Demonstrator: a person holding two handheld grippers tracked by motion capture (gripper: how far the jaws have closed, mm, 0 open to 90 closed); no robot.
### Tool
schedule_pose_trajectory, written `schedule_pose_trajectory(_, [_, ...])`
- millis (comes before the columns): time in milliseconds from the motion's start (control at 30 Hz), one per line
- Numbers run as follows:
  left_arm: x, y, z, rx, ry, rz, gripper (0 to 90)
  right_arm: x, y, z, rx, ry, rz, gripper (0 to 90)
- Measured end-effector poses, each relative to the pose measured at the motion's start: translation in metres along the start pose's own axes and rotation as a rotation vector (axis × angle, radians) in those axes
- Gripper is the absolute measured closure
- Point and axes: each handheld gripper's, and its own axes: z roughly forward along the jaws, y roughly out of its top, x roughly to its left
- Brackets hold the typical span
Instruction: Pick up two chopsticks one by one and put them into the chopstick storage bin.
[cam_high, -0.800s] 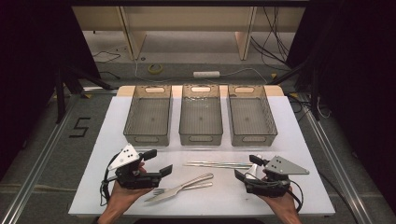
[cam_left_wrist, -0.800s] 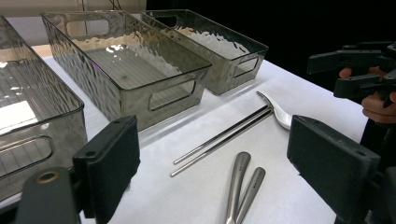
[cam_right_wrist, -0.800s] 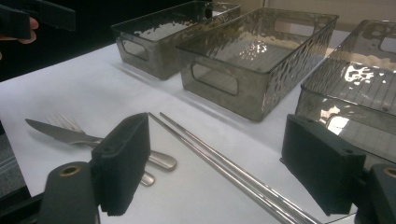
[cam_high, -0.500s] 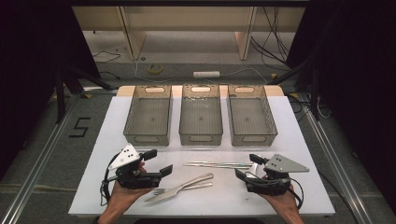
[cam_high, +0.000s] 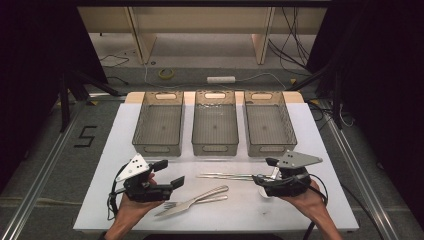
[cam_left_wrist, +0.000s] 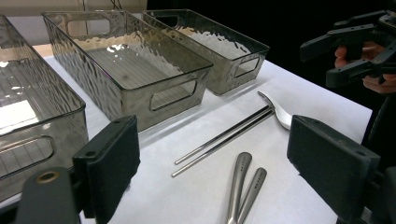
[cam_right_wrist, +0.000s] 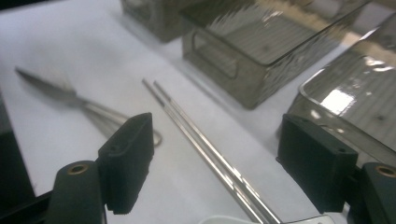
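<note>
A pair of metal chopsticks (cam_high: 225, 176) lies on the white table (cam_high: 320, 150), and a fork and knife (cam_high: 192, 199) lie crossed nearer the front. My left gripper (cam_high: 169, 173) is open just left of the fork and knife, holding nothing. In the left gripper view its jaws (cam_left_wrist: 222, 172) frame the chopsticks (cam_left_wrist: 224, 140), a spoon (cam_left_wrist: 280, 114) and two handles (cam_left_wrist: 245, 186). My right gripper (cam_high: 265, 171) is open at the chopsticks' right end, above the spoon (cam_high: 263, 192). In the right gripper view the chopsticks (cam_right_wrist: 201, 140) run between its open jaws (cam_right_wrist: 223, 163).
Three clear grey bins stand in a row behind the cutlery, left (cam_high: 159, 122), middle (cam_high: 215, 122) and right (cam_high: 269, 122), with nothing visible inside. Beyond the table's far edge are the floor, cables and wooden furniture legs. Dark space flanks both sides.
The right gripper has shifted a little forward, towards the bins and the chopsticks' end. The left gripper and the cutlery have stayed put.
</note>
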Motion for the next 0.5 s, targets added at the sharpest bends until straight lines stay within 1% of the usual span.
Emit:
schedule_pose_trajectory(33, [0.000, 0.000, 0.000, 0.000, 0.000, -0.001, 16.5, -0.001, 0.003, 0.002, 0.036, 0.015, -0.022, 28.4])
schedule_pose_trajectory(67, [0.000, 0.000, 0.000, 0.001, 0.000, 0.000, 16.5, -0.001, 0.006, 0.005, 0.064, 0.019, -0.050, 28.9])
schedule_pose_trajectory(100, [0.000, 0.000, 0.000, 0.001, 0.001, 0.001, 16.5, -0.001, 0.006, 0.005, 0.064, 0.019, -0.050, 28.9])
schedule_pose_trajectory(133, [0.000, 0.000, 0.000, 0.000, 0.000, -0.001, 16.5, -0.001, 0.009, 0.007, 0.094, 0.025, -0.064, 29.0])
schedule_pose_trajectory(167, [0.000, 0.000, 0.000, 0.000, -0.001, 0.000, 16.5, -0.003, 0.014, 0.014, 0.144, 0.034, -0.093, 29.6])
schedule_pose_trajectory(200, [0.000, 0.000, 0.000, 0.000, 0.000, -0.001, 16.5, -0.004, 0.016, 0.017, 0.171, 0.039, -0.108, 30.0])
schedule_pose_trajectory(233, [0.000, 0.000, 0.000, 0.000, 0.001, 0.000, 16.5, -0.004, 0.016, 0.017, 0.171, 0.039, -0.108, 30.0])
schedule_pose_trajectory(300, [0.000, 0.000, 0.000, 0.001, 0.000, -0.001, 16.5, -0.006, 0.020, 0.024, 0.222, 0.039, -0.134, 32.1])
schedule_pose_trajectory(333, [0.000, 0.000, 0.000, 0.000, 0.000, -0.002, 16.5, -0.008, 0.023, 0.031, 0.256, 0.038, -0.156, 33.3])
schedule_pose_trajectory(367, [0.000, 0.000, 0.000, 0.000, 0.000, -0.002, 16.5, -0.008, 0.023, 0.031, 0.256, 0.038, -0.156, 33.3])
schedule_pose_trajectory(400, [0.000, 0.000, 0.000, 0.000, 0.001, -0.002, 16.5, -0.010, 0.025, 0.039, 0.292, 0.048, -0.164, 35.4])
schedule_pose_trajectory(433, [0.000, 0.000, 0.000, 0.002, 0.001, -0.001, 16.5, -0.010, 0.025, 0.039, 0.292, 0.048, -0.164, 35.4])
schedule_pose_trajectory(467, [0.000, 0.000, 0.000, 0.001, 0.000, -0.001, 16.5, -0.012, 0.027, 0.047, 0.335, 0.063, -0.187, 36.5])
schedule_pose_trajectory(500, [0.000, 0.000, 0.000, 0.000, 0.000, -0.001, 16.5, -0.013, 0.027, 0.051, 0.355, 0.060, -0.192, 37.1])
